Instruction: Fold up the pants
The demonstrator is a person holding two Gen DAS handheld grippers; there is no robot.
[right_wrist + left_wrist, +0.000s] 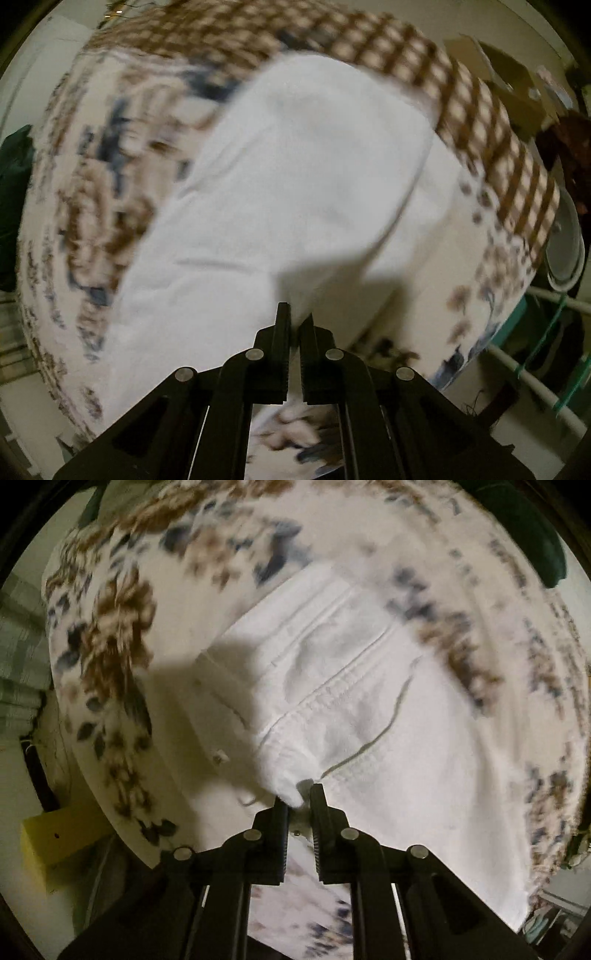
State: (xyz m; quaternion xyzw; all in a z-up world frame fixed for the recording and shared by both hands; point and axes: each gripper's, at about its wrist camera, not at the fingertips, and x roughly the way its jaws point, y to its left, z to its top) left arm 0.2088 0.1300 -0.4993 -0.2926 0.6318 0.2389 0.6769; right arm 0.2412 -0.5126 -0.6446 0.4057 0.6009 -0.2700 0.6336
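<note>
White pants (354, 686) lie spread on a floral bedspread (110, 646), with seams and a curved pocket line showing in the left wrist view. My left gripper (299, 797) is shut on a bunched corner of the pants, lifted off the bed. In the right wrist view the pants (295, 184) show as a smooth white panel. My right gripper (297, 317) is shut on the near edge of the pants. Both views are blurred by motion.
A brown checked blanket (480, 122) lies along the far edge of the bed (92, 184). A yellow box (55, 842) sits on the floor at the left. A white and green rack (546, 350) stands at the right. A dark green cloth (532, 535) lies at the top right.
</note>
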